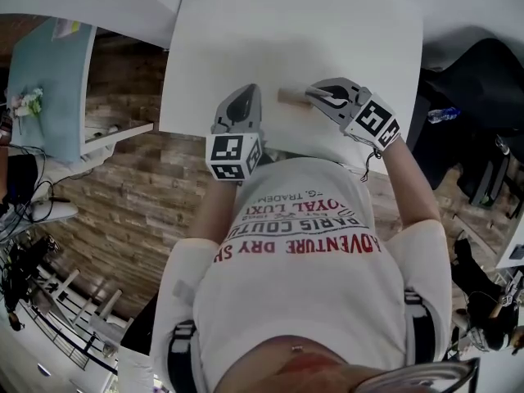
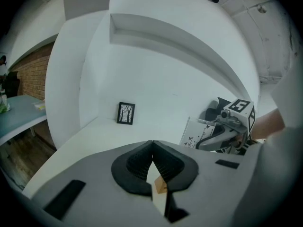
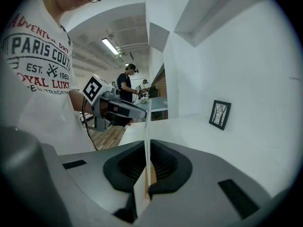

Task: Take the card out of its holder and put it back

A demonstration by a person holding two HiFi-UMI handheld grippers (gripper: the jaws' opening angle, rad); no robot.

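One card: white card [image 2: 193, 131] with small dark print, held upright in the right tool [image 1: 314, 94]. Its lower edge is hidden behind the left tool [image 1: 248, 91], so I cannot tell whether it sits in the slot or is lifted clear.
Holder: small wooden holder [image 1: 291, 97] lying on the white desk [image 1: 286, 31] between the two tools. The right tool's tips are right at its near end; the left tool is just beside it, and contact is not visible.
Right tool state: pinching the card. Its own view shows the card edge-on, running straight up out of the pressed pads.
Left tool state: jaws pressed together with nothing between them, tip low over the desk.
Step (judged): card being moved at the slot. Pulling out or going back in is not clear from here.
How to do it well: keep the card vertical and in line with the slot. Move straight up or down in the card's own plane, with no twist.
Grip note: the pinch looks to be on the side edge. Leave the bottom edge free so it can enter the slot.
Left tool use: it is free, so it could press the holder's far end to stop it sliding or lifting with the card.
Risk: the thin card may bow if pushed off-line, and the light holder may drag along.
Background: small framed picture [image 2: 126, 113] at the wall, well apart and not in the way.
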